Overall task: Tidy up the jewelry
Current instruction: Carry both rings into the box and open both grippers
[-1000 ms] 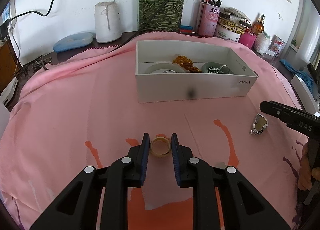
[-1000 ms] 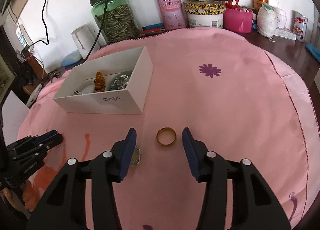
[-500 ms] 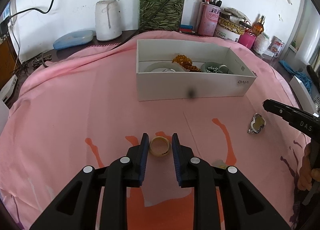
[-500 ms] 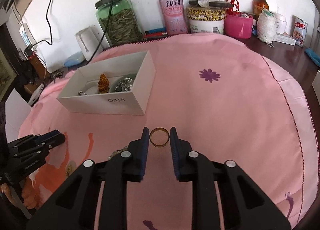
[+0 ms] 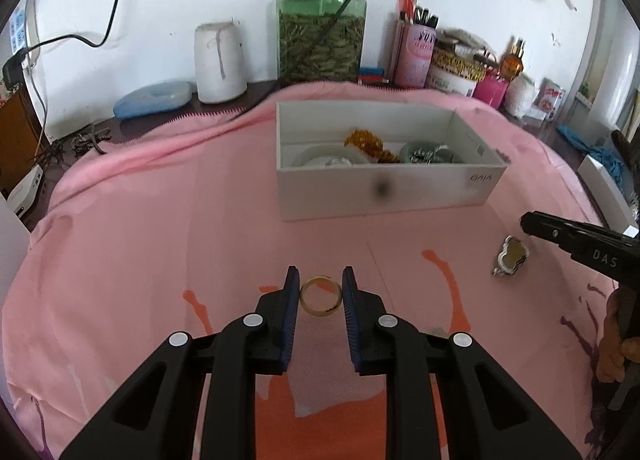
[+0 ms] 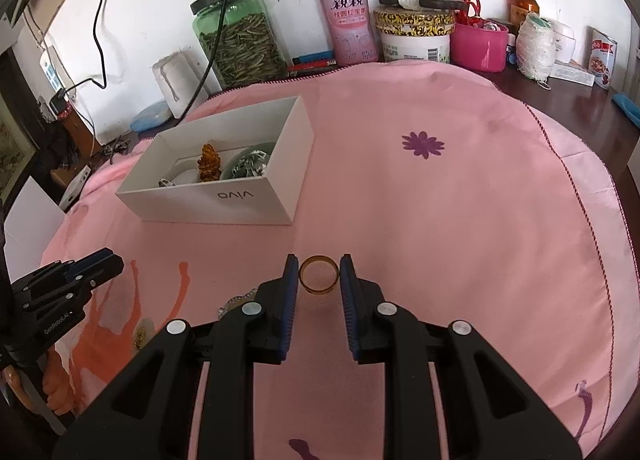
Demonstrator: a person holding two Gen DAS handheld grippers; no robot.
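My left gripper point(image 5: 320, 289) is shut on a pale yellow ring point(image 5: 320, 295) and holds it above the pink cloth. My right gripper point(image 6: 319, 270) is shut on an amber ring point(image 6: 319, 274), also lifted off the cloth. The white vivo box point(image 5: 384, 190) stands beyond the left gripper and holds an amber bead bracelet point(image 5: 366, 143), a pale bangle and silver pieces. The box shows left of centre in the right wrist view point(image 6: 224, 200). A heart-shaped pendant point(image 5: 511, 255) lies on the cloth under the right gripper's tip.
A green jar point(image 5: 322, 28), a white thread cone point(image 5: 219, 60), a pink pen pot point(image 6: 352, 26), tubs and bottles line the back wall. A cable hangs over the jar. Small jewelry pieces point(image 6: 236, 300) lie on the cloth left of my right gripper.
My right gripper closed on the amber ring and lifted it off the cloth. My left gripper, holding the pale ring, rose a little and drew slightly back from the box.
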